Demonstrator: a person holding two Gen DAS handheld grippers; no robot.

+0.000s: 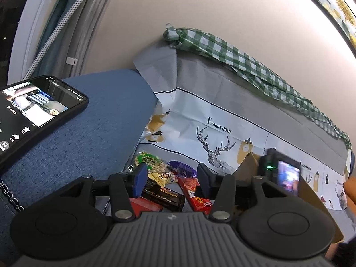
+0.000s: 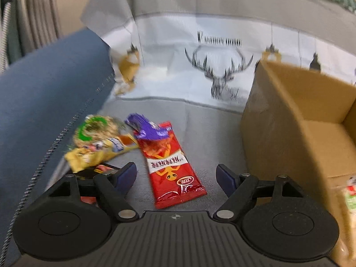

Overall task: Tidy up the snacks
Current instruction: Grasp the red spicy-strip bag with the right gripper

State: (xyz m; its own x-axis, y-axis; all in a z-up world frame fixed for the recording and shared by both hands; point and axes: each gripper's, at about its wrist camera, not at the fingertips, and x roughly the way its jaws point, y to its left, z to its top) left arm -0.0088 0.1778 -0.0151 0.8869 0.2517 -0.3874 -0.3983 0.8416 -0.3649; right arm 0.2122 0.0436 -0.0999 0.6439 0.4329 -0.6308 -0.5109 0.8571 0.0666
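Grey sofa cover (image 2: pixel 200 120) holds our loose snack pile, with the cardboard box (image 2: pixel 296 115) just right. Right gripper (image 2: pixel 176 175) gapes empty over the red snack packet (image 2: pixel 171 166); left gripper (image 1: pixel 172 178) hangs half-open (nothing held). Next we close on the packet and box it.

left gripper (image 1: pixel 172 178): fingers apart, nothing between them | below: snack pile (image 1: pixel 164 184) on grey cloth, red packet (image 1: pixel 195 192), black bar (image 1: pixel 163 194), purple wrapper (image 1: pixel 181 168) | phone (image 1: pixel 33 111) lit on blue cushion (image 1: pixel 95 122) | right gripper (image 1: pixel 282 173) blurred beside cardboard box (image 1: pixel 249 162).
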